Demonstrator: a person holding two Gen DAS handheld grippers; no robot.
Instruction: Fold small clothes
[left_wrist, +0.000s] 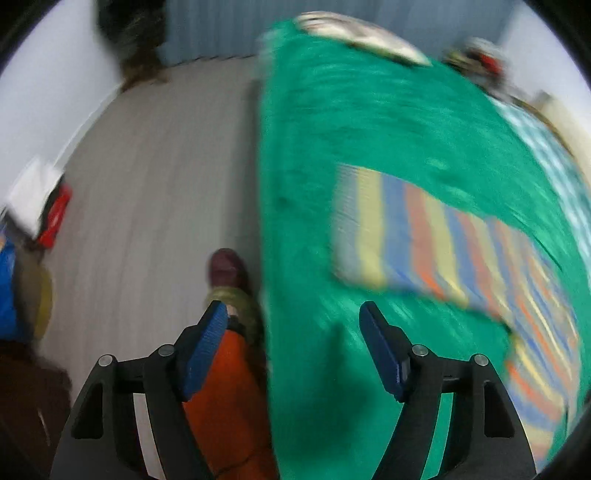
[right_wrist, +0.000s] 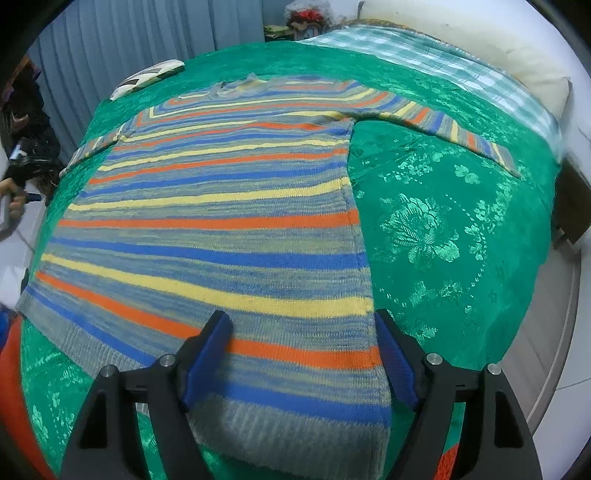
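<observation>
Sweater (right_wrist: 221, 221) with blue, yellow, orange and grey stripes lies spread flat on the green bedspread (right_wrist: 443, 229), front hem nearest the right wrist camera, neckline at the far end, one sleeve stretched out to the side across the bedspread toward a checked cloth (right_wrist: 424, 51) and a pale pillow (right_wrist: 517, 62). The right gripper (right_wrist: 301, 354) hangs over the sweater's near corner with its jaws wide apart, straddling the hem and side edge; whether the pads touch the knit cannot be told, and nothing is pinched. The left gripper (left_wrist: 293, 347) is off the sweater's other side, over the bedspread's edge, jaws also wide and empty. That view is blurred. Below it, beside the bedspread, stand an orange trouser leg (left_wrist: 229, 406) and a dark red shoe (left_wrist: 227, 269) on the grey floor (left_wrist: 155, 192).
</observation>
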